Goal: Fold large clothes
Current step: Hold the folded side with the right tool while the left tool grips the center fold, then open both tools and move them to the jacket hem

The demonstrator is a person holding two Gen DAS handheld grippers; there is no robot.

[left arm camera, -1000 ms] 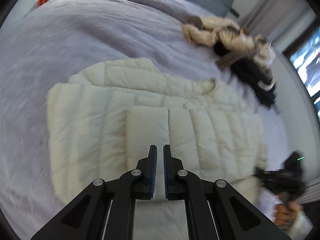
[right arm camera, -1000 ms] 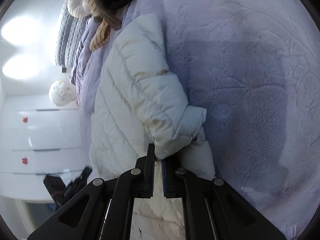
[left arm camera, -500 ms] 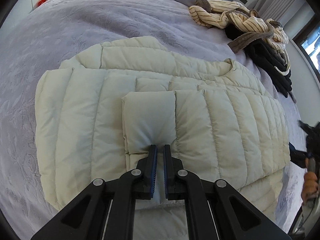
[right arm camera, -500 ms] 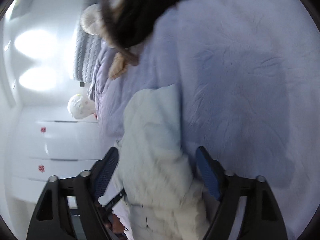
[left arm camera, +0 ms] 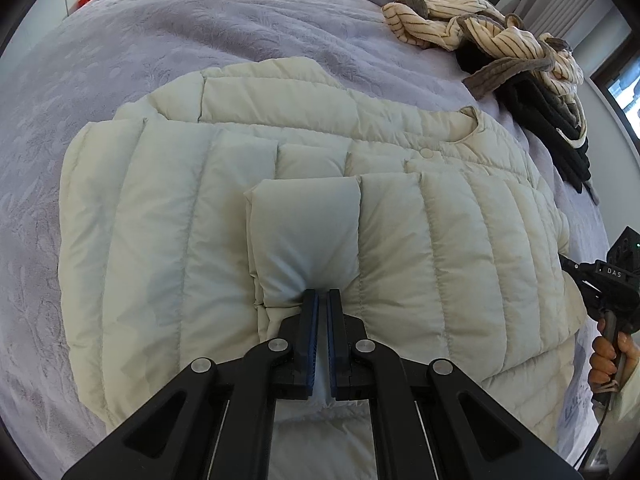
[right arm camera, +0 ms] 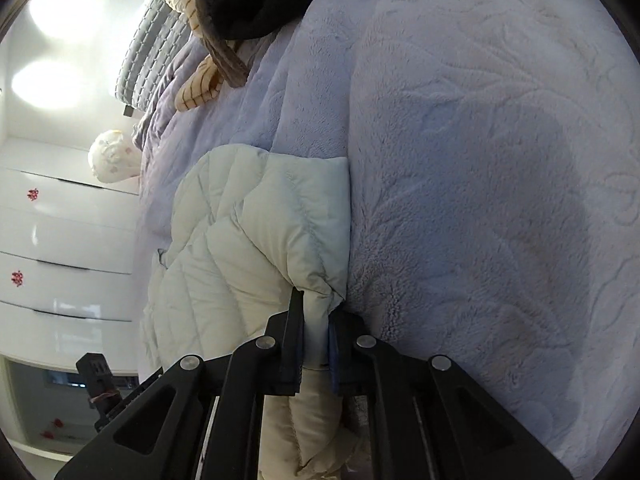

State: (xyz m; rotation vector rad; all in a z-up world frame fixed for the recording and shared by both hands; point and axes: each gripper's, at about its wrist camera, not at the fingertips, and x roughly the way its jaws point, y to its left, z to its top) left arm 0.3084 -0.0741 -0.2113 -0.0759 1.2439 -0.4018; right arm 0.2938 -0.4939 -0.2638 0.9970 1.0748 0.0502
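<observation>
Two views. L wrist: left gripper (left arm camera: 322, 300) closed, tips now pressed on the sleeve cuff mid-frame, jacket (left arm camera: 460, 248) flat on bed (left arm camera: 168, 40). R wrist: right gripper (right arm camera: 316, 312) opened, just reclosed, pinching jacket edge at lower centre; next fold looks ready

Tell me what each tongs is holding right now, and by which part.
Both tongs grip the cream quilted puffer jacket: left tongs pinch the folded-in sleeve's cuff end, right tongs clamp a sleeve cuff.
</observation>
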